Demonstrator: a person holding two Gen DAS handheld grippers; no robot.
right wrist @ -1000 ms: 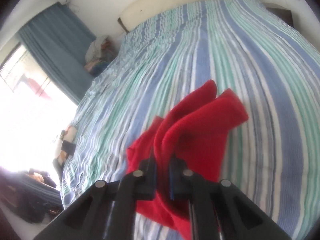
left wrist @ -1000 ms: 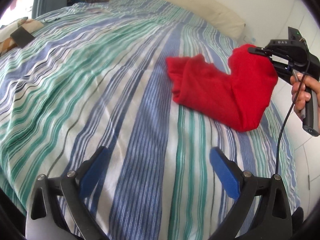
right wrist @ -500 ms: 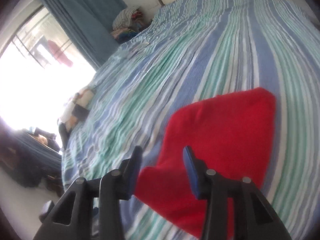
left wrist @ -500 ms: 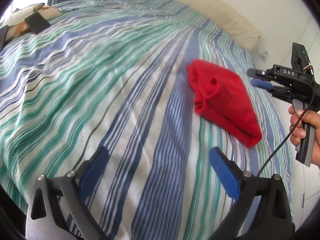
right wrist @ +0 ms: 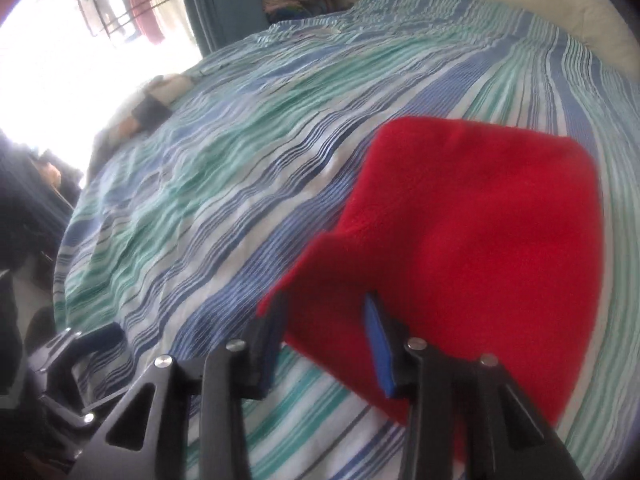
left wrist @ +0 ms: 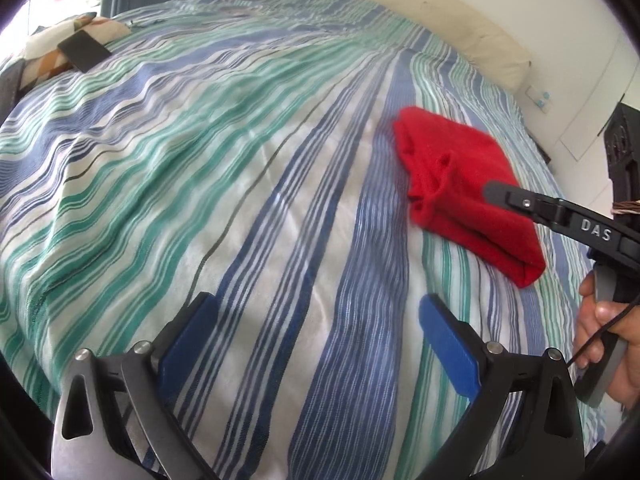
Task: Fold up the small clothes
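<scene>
Red garment (left wrist: 468, 188) lies folded on striped bedspread (left wrist: 248, 184), toward bed's right side, near bedspread's right edge; cream headboard (left wrist: 420, 12) beyond. Wide bare bedspread stretches left of garment; patterned cushion (left wrist: 68, 48) at far left edge. Left gripper (left wrist: 316, 328) low over bedspread, well short of garment, jaws spread wide, holding nothing. Right gripper (right wrist: 326, 344) reaches in over garment's near edge, jaws parted, nothing pinched. Person's hand (left wrist: 612, 336) grips its handle at right.
</scene>
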